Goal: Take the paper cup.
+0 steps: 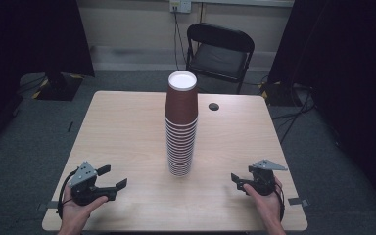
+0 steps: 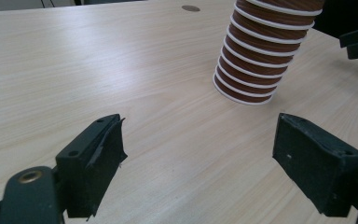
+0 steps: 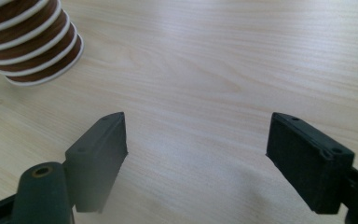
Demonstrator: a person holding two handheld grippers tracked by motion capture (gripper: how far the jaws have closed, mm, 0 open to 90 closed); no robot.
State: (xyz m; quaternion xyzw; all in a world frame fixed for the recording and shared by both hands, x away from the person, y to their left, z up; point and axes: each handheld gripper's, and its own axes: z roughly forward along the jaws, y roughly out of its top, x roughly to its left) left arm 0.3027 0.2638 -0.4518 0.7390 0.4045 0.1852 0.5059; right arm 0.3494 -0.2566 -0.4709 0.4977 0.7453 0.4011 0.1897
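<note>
Both hands sit at the near table edge, one gripper each: left gripper [image 1: 111, 177] near the left corner, right gripper [image 1: 236, 180] near the right, jaws on both spread wide with nothing between them. Left gripper view confirms it — bare wood between the two black pads [image 2: 93, 161], jaws clear of everything. Same in the right gripper view, pads [image 3: 100, 154] apart over plain tabletop. Stack of brown paper cups [image 1: 180, 122] stands upside down mid-table, between the two grippers and well apart from both; white rolled rims ring the lower half, top cup's white base faces up. High view gives the full height of the stack; the gripper views catch just its bottom rims — at upper right from the left gripper [image 2: 256, 51], upper left from the right one [image 3: 30, 39]. Left gripper view also shows the other gripper's jaw tips at the far right edge. Small dark round grommet [image 1: 214, 106] in the wooden table [image 1: 122, 127] beyond the stack. Black folding chair [image 1: 219, 49] behind the table, wall outlet [image 1: 180, 5] above it with cables hanging. No readable print on the cups.
</note>
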